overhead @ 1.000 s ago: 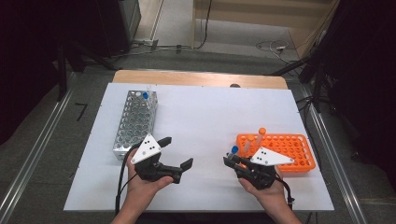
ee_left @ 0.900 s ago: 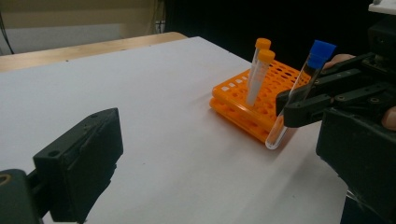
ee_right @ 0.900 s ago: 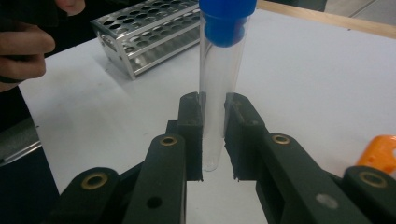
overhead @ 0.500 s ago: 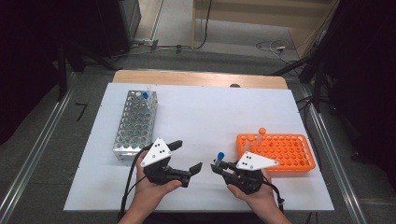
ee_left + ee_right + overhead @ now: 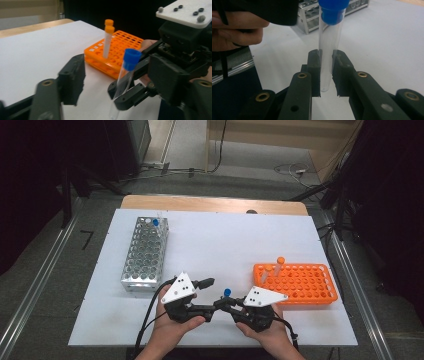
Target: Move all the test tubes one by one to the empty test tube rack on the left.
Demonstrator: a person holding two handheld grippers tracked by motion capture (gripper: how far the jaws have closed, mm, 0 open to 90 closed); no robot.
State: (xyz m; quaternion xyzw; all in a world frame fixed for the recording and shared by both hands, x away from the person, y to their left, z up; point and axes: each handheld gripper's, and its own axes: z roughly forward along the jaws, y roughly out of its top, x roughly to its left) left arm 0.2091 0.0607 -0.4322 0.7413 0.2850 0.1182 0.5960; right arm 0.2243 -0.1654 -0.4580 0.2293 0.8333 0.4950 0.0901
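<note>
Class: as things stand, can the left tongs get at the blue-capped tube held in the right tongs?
Probably yes. The tube stands upright in the right tongs, cap end free, and the left tongs, jaws just closing but not pressing, already flank it.

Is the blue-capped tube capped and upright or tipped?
Capped, roughly upright, slightly tilted. The tube stands cap-up, clamped in the right tongs; its blue cap leans a little in the left gripper view.

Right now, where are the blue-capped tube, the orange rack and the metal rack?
blue-capped tube (image 5: 327, 47): right gripper view, clear body.
orange rack (image 5: 305, 285): high view, holed top.
metal rack (image 5: 145, 255): high view, holed top.
</note>
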